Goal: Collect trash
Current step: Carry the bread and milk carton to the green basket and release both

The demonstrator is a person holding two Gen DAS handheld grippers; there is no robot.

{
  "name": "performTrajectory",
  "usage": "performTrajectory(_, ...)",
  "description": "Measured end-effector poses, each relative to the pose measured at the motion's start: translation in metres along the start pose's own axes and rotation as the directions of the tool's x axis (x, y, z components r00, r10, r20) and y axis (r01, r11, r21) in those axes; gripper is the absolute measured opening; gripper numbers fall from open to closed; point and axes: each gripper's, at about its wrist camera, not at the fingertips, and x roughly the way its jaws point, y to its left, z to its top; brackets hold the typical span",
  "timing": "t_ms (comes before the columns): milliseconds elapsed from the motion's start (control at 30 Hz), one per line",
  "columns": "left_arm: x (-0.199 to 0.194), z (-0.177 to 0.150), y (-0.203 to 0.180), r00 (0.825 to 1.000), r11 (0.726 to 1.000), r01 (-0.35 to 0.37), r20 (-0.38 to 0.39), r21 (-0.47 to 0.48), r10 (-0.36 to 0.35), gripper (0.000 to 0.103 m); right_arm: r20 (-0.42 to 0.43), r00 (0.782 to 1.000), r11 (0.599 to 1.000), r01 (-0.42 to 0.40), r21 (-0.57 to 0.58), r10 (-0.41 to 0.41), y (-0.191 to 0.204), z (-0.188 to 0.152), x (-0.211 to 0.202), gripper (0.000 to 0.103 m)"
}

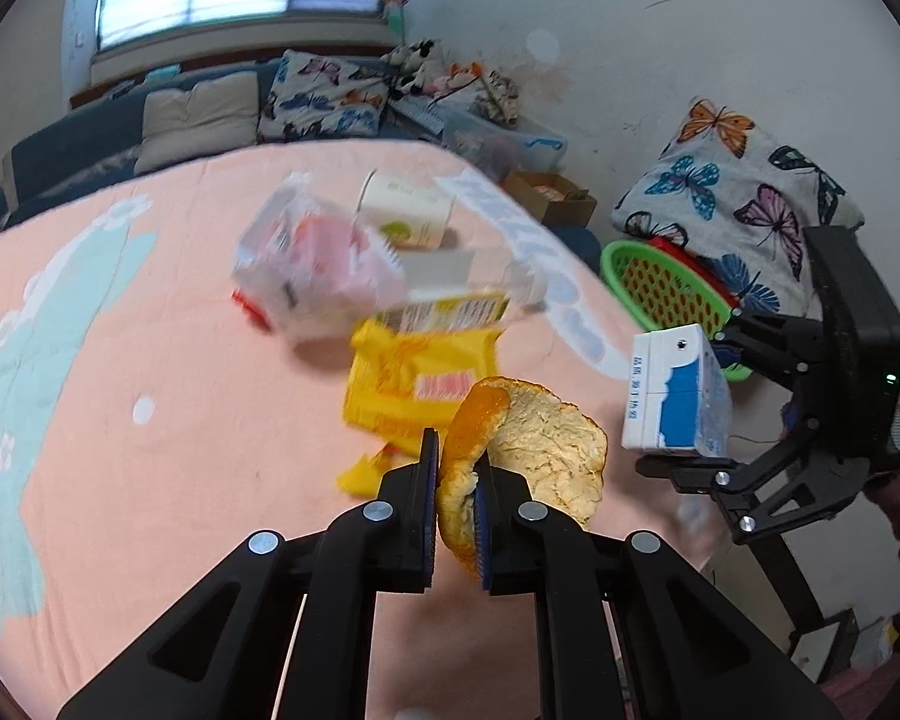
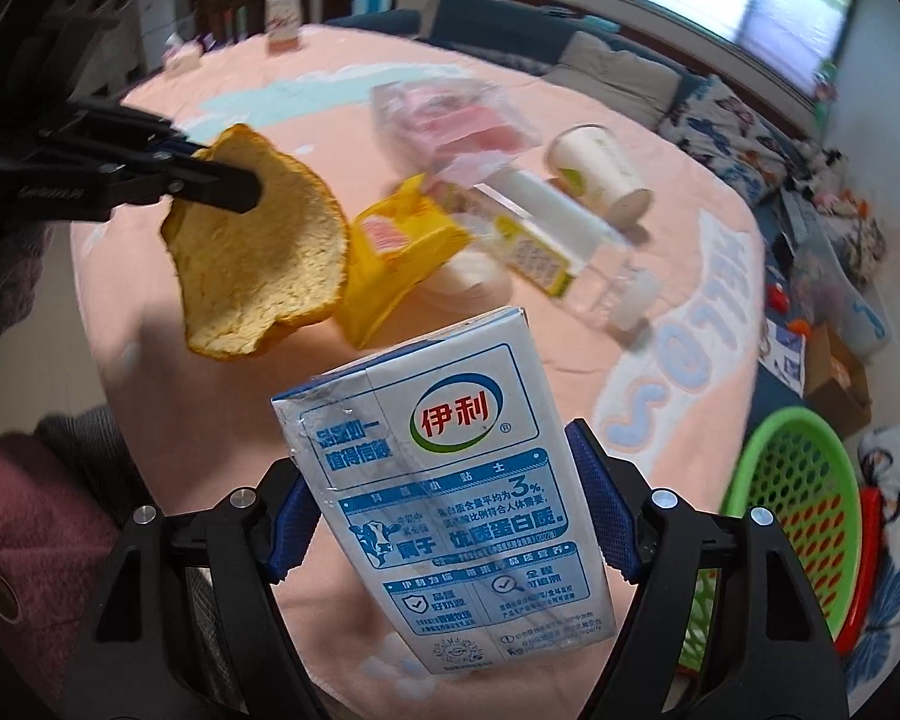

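My left gripper [image 1: 456, 468] is shut on a large piece of orange peel [image 1: 540, 450] and holds it above the pink cloth; the same gripper [image 2: 252, 186] and peel [image 2: 264, 258] show in the right wrist view at upper left. My right gripper [image 2: 450, 510] is shut on a white and blue milk carton [image 2: 450, 492], its blue pads pressed on both sides. From the left wrist view that gripper [image 1: 690, 414] holds the carton [image 1: 678, 390] at the right, in the air.
On the pink table cloth [image 1: 150, 330] lie a yellow wrapper [image 1: 414, 372], a clear packet with pink contents [image 1: 312, 270], a paper cup [image 1: 408, 210] on its side and a clear plastic bottle [image 2: 570, 240]. A green basket [image 2: 792, 516] sits beside the table, right.
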Motion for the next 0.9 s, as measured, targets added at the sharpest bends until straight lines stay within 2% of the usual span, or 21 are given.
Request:
performTrajectory(200,0.002,0.031,-0.019,0.999,0.999,0.033,0.034,0.04,-0.034,0.01,0.028,0.997,0.99,0.064,0.129,-0.068,-0.035,-0.008,-0.015,0.075)
performTrajectory(400,0.015,0.064,-0.04,0.996,0.995,0.07,0.057,0.078,-0.074,0.01,0.025,0.987,0.943,0.145,0.298,-0.16,-0.087,-0.024,-0.031,0.075)
performTrajectory(500,0.027,0.084,-0.054,0.994,0.991,0.089,0.059,0.101,-0.095,0.01,0.016,0.976,0.907,0.197,0.373,-0.219,-0.114,-0.034,-0.038,0.075)
performTrajectory(700,0.05,0.118,-0.081,0.989,0.981,0.126,0.055,0.144,-0.136,0.01,-0.036,0.944,0.794,0.296,0.531,-0.327,-0.174,-0.064,-0.049,0.075)
performTrajectory(833,0.062,0.135,-0.102,0.985,0.972,0.149,0.055,0.18,-0.162,0.01,-0.085,0.926,0.721,0.341,0.603,-0.367,-0.206,-0.087,-0.051,0.075)
performTrajectory(900,0.067,0.142,-0.112,0.984,0.968,0.157,0.051,0.197,-0.17,0.01,-0.101,0.925,0.693,0.343,0.634,-0.366,-0.22,-0.097,-0.05,0.075)
